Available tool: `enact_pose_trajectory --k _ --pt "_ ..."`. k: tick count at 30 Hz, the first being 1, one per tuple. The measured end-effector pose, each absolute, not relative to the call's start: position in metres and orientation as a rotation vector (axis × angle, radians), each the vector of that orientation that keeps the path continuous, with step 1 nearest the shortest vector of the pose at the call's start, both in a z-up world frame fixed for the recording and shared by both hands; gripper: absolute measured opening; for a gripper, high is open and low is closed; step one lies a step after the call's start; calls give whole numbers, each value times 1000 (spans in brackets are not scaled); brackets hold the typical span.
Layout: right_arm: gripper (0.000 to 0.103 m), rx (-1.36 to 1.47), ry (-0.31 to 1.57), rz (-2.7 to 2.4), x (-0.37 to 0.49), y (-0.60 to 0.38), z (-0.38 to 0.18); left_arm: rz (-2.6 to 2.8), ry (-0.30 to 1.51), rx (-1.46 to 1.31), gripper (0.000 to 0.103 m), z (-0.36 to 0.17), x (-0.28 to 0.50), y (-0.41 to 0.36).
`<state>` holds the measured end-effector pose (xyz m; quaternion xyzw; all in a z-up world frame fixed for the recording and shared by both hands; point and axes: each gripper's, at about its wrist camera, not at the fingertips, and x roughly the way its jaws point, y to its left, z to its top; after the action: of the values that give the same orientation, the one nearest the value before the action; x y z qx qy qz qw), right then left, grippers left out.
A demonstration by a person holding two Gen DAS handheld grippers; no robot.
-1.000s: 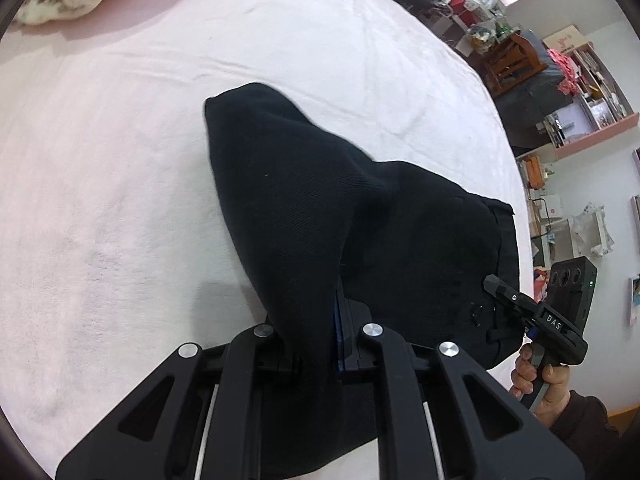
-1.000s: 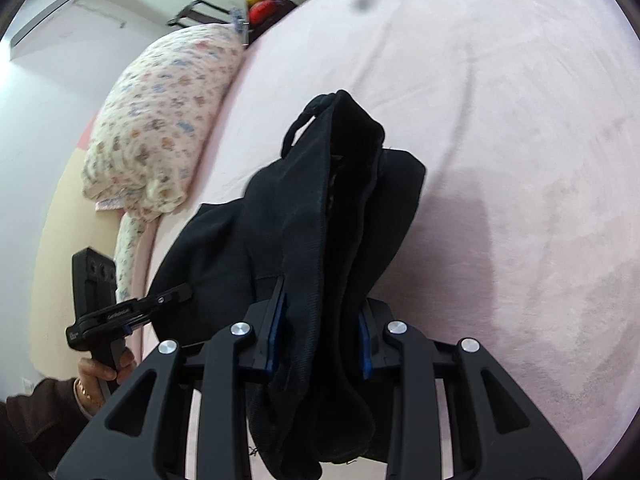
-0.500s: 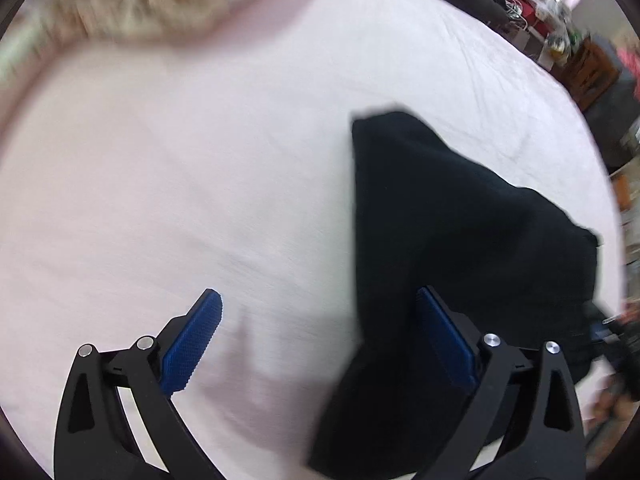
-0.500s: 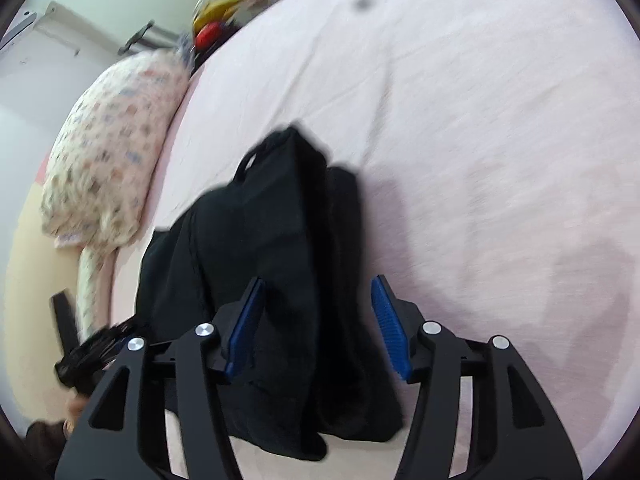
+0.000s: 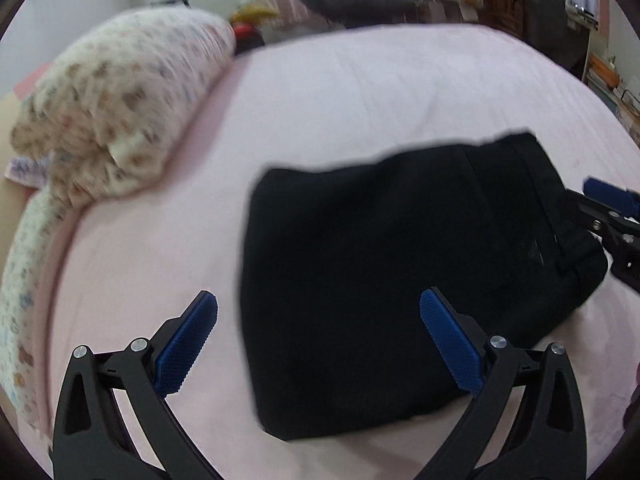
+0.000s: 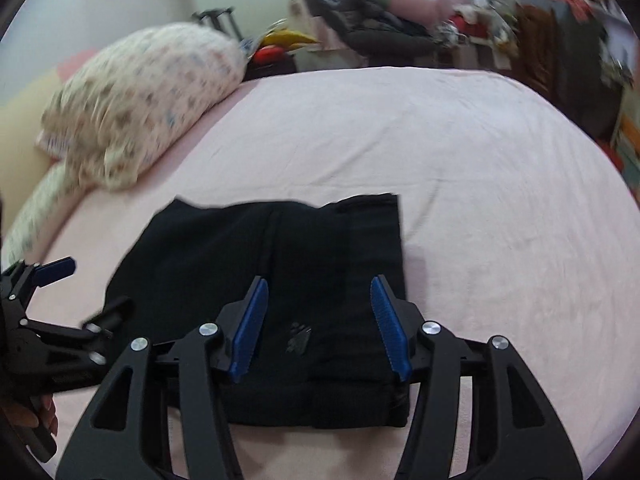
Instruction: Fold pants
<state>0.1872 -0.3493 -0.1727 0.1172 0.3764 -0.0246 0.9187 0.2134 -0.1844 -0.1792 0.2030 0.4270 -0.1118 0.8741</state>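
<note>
now folded pants (image 5: pixel 400 272) lie released

Black pants (image 5: pixel 400 272) lying folded and flat on pink bed (image 5: pixel 360 92), centre toward 3 o'clock. Left gripper (image 5: pixel 318 344) at 6 o'clock, jaws just opened wide, gripping nothing. Right gripper (image 5: pixel 612 216) at 3 o'clock edge. Floral pillow (image 5: pixel 120 120) at 10 o'clock.

A bed (image 5: pixel 360 92) covered with a pale pink sheet carries everything. Black pants (image 5: pixel 400 264), folded into a flat, compact rectangle, lie on its near part. A floral-print pillow (image 5: pixel 120 104) rests at the bed's far left edge, well apart from the pants.
</note>
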Motion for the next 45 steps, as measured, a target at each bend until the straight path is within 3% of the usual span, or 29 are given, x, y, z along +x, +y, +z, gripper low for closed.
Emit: enact_pose_trajectory --k 11,25,33,40,45 --pt "55 184 884 -74 195 -337 -205 -225 1109 332 102 -230 218 -176" --pt "62 11 906 -127 193 -318 -243 -281 1077 239 102 -244 209 -162" --pt "70 77 932 -102 196 -323 -222 -233 1118 270 102 -227 201 -165" --pt "70 44 886 -84 158 -319 -217 -261 1008 340 102 -211 165 -160" --pt "73 -91 910 -84 155 -305 -240 -310 1109 231 102 -232 168 -146"
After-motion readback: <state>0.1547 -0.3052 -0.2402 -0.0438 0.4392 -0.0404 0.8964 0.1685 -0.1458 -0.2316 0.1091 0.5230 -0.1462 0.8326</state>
